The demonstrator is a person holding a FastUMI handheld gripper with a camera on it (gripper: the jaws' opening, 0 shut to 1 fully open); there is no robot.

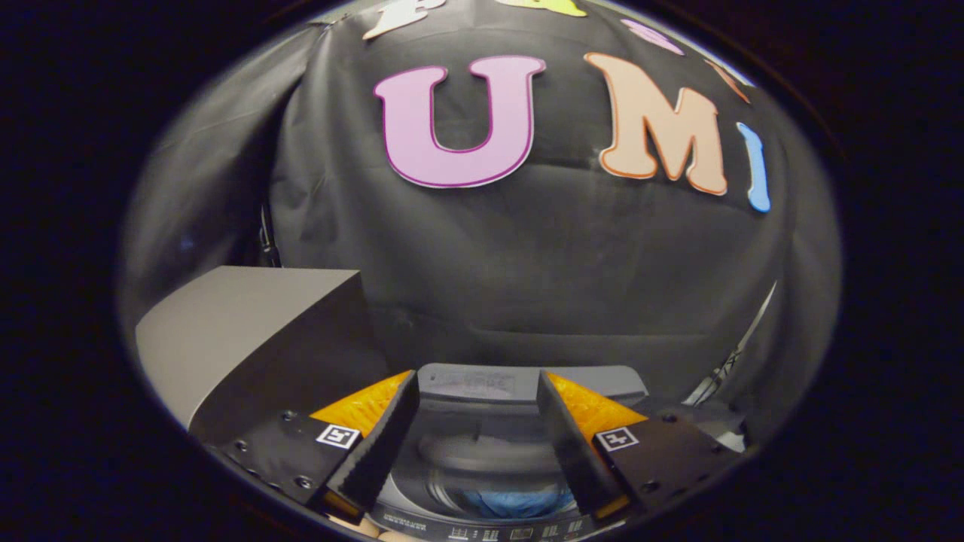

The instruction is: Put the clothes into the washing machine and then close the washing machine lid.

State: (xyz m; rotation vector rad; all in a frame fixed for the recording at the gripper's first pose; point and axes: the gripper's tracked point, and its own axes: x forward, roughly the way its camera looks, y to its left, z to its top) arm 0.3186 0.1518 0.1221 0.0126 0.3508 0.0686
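Two jaws spread wide and empty as I hover the gripper (477, 410) over the washing machine (482, 444); blue clothes (516, 500) lie inside the drum.

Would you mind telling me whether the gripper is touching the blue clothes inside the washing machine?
Apart. In the gripper view, the gripper is open with nothing between its fingers, and the blue clothes lie down inside the washing machine drum below them.

We see the grey top-loading washing machine (482, 444) w/ its opening uncovered, round drum visible below and between the gripper's (477, 391) spread fingers, which hold nothing. Its grey lid (248, 331) stands raised, tilted up at the machine's left side. Crumpled blue clothes (516, 503) lie inside the drum, at the bottom, partly hidden by the near rim.
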